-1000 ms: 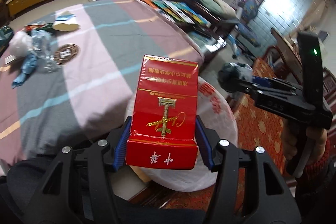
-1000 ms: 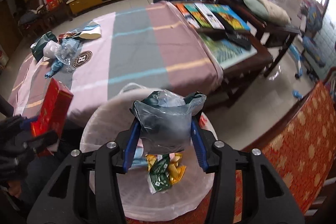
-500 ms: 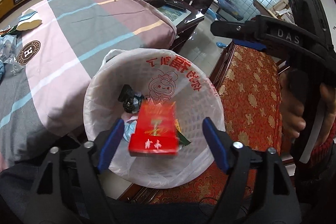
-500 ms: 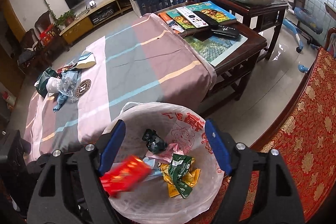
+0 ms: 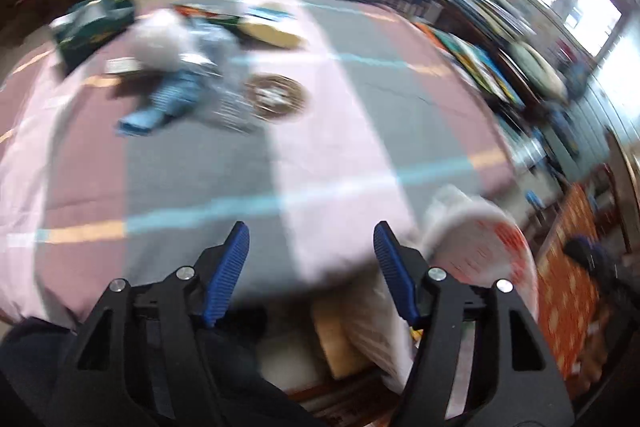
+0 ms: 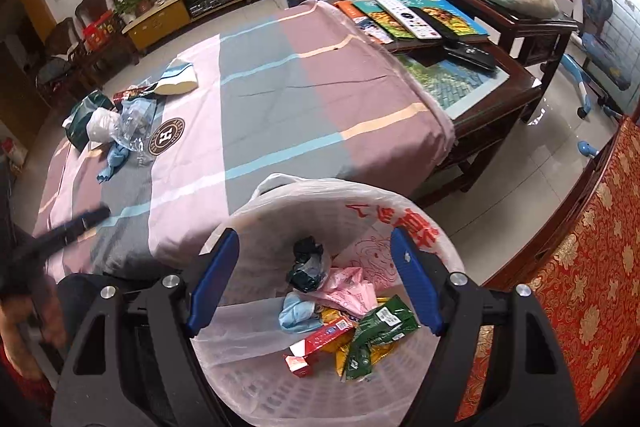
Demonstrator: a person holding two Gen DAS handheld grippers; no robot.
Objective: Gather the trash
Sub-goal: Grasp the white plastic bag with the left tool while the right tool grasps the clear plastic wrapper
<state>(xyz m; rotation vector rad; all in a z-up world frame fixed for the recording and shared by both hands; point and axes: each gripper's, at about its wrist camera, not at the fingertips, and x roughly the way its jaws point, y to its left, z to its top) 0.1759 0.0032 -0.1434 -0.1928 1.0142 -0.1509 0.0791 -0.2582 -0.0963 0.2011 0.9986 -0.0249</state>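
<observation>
My right gripper (image 6: 314, 279) is open and empty above the white lined trash basket (image 6: 420, 223). In the basket lie the red cigarette box (image 6: 320, 341), a dark crumpled bag (image 6: 306, 265), green snack wrappers (image 6: 380, 331) and pink plastic (image 6: 348, 287). My left gripper (image 5: 312, 271) is open and empty over the near edge of the striped tablecloth (image 5: 320, 87); this view is blurred. A pile of trash (image 6: 120, 119) lies at the cloth's far left, and it shows in the left wrist view (image 5: 176, 67) too. The basket (image 5: 484, 247) is at the left gripper's right.
Books and remote controls (image 6: 412, 17) lie on a dark wooden table (image 6: 516, 75) to the right. A red patterned seat (image 6: 580, 267) runs along the right of the basket. Tiled floor (image 6: 532, 155) lies between them.
The red cigarette box has landed in the basket. My left gripper has swung away from the basket toward the table, with motion blur. My right gripper stays open over the basket.
</observation>
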